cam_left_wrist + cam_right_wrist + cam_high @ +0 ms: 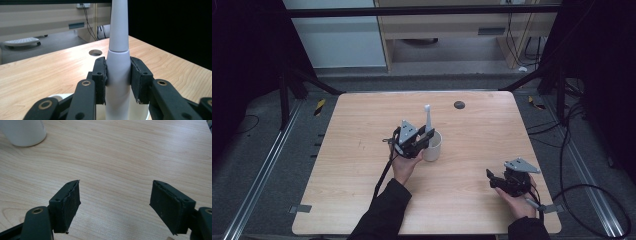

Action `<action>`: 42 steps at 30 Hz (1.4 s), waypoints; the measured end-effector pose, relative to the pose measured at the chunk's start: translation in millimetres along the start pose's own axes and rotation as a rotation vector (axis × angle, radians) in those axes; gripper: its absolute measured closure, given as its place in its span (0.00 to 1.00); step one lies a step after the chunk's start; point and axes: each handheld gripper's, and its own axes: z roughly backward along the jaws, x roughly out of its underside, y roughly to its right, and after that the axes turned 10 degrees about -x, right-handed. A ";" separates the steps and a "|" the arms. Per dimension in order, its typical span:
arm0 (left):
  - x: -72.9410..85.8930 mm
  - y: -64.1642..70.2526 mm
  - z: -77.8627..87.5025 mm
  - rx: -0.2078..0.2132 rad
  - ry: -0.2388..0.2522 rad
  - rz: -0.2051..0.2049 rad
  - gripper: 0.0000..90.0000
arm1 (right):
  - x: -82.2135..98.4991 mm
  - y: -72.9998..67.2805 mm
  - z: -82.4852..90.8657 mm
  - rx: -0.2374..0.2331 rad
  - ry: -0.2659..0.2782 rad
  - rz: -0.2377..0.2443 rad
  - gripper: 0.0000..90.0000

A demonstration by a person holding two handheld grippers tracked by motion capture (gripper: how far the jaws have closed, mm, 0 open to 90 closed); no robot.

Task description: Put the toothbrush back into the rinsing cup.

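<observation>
The electric toothbrush [117,65] runs off the top edge of the left gripper view, so its head is cut off there, and its lower end drops out of sight inside the white cup [140,110] below the left gripper [117,75]. Beyond the right gripper [115,202], the cup [23,131] sits far left, cropped to its base.
</observation>
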 end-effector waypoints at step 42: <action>13.8 -1.6 11.7 -0.006 -0.036 -0.044 0.70 | -0.8 -1.1 0.1 0.003 0.000 -0.003 0.27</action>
